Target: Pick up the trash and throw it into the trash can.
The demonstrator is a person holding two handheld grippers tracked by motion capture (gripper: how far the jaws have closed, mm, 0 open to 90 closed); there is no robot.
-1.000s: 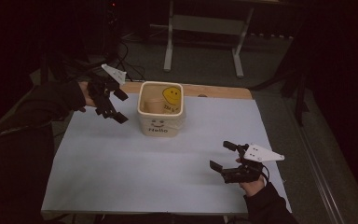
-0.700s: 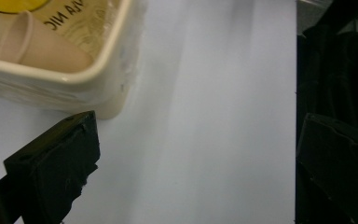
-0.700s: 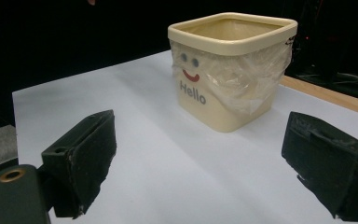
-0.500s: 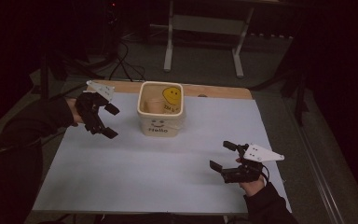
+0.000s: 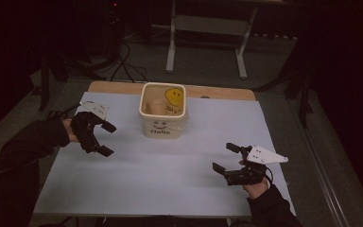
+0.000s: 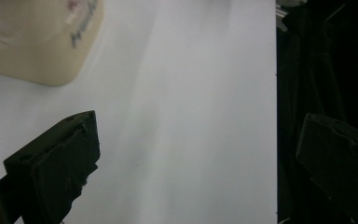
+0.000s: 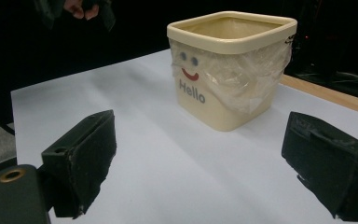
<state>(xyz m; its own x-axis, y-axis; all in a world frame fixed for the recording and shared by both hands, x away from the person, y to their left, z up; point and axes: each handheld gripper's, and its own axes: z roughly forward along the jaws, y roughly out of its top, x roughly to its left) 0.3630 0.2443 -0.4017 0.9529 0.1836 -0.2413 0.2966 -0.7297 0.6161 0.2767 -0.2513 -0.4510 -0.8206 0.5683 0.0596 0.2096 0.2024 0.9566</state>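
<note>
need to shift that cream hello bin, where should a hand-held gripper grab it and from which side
Probably the thick rolled rim of the bin, taken from above with one jaw inside and one outside. The body looks too wide for the jaws, and it stands upright with its top open. The left hand-held gripper is nearer, open, at the bin's left wall. The clear liner draped under the rim could slip, so pinch the rim itself.

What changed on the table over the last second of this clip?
The left gripper drew back from beside the bin, moving left and toward the person, jaws open and empty. Nothing was taken hold of or let go. The right gripper stayed near the front right of the sheet, open, and the bin kept its place.
</note>
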